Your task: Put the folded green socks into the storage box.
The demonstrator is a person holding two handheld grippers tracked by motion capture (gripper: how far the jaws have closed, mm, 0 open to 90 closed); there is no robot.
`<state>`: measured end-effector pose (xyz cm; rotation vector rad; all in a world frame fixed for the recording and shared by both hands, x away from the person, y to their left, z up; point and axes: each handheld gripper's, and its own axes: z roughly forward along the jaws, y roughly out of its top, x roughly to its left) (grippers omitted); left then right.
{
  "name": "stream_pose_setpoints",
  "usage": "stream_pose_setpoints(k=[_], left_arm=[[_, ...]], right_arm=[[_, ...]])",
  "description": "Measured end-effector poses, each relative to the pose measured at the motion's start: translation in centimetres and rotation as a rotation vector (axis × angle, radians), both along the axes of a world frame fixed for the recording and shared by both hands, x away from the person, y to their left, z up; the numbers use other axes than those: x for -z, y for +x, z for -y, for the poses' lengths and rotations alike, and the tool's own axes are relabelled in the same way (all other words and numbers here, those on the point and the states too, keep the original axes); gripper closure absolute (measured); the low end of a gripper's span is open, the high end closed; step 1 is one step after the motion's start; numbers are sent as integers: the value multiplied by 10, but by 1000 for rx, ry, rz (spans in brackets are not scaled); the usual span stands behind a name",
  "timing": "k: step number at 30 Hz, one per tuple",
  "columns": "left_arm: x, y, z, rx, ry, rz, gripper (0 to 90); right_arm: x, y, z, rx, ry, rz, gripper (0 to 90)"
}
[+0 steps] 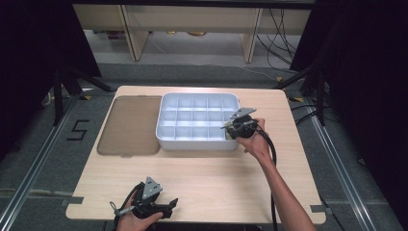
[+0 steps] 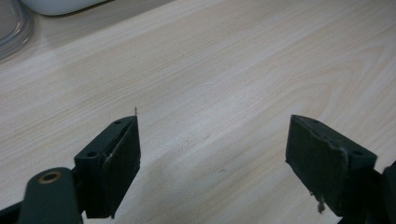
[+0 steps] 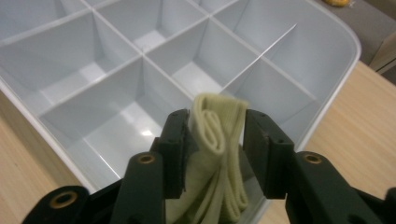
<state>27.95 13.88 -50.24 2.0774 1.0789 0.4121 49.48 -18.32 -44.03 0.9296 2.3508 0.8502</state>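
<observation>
A cream ribbed cloth, folded into a small roll, stands between the pads of my right gripper, which touch it on both sides. It hangs over a compartment at the near right corner of the white divided tray. In the high view the right gripper sits at the tray's right front corner, pointing left into it. My left gripper rests near the table's front edge. In its own view the left gripper stands wide open over bare wood, nothing between its jaws.
A brownish translucent lid lies flat left of the tray; the lid's edge and a tray corner show in the left gripper view. The tray's compartments look empty. Light wood table between the two hands.
</observation>
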Motion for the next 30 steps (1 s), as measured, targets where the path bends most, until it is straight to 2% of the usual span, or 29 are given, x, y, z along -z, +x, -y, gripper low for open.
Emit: stream_pose_setpoints(k=[2,3,4,5,7,11,15,16,17,18,24,27,28,30], left_arm=[[1,0,1,-13,-7,-1,175],[0,0,0,2,-7,-7,175],[0,0,1,-9,-15,-3,175],[-1,0,-1,-4,1,-4,175],[-1,0,-1,-2,-9,-9,175],[-1,0,-1,-4,-17,-1,175],[0,0,-1,-5,-13,-1,175],[0,0,-1,-6,-15,-1,175],[0,0,-1,-4,-14,-2,175],[-1,0,-2,7,2,-5,175],[0,0,-2,-1,4,5,177],[-1,0,-3,12,5,-3,176],[0,0,-2,-13,-3,2,176],[-1,0,-3,-3,5,-2,177]], right_arm=[[-9,0,2,-2,46,4,684],[-12,0,3,-15,54,2,711],[-16,0,3,-22,63,10,745],[-18,0,3,-21,63,21,764],[-19,2,3,-17,41,6,798],[-8,5,1,-4,6,-38,817],[5,7,-4,5,-29,-94,821],[7,9,-4,-5,-51,-101,821],[8,9,-6,11,-53,-117,823],[10,10,-8,14,-61,-111,824],[9,13,-13,19,-109,-169,826],[11,15,-14,26,-124,-194,826],[13,17,-16,31,-132,-219,825],[14,18,-16,26,-137,-226,826]])
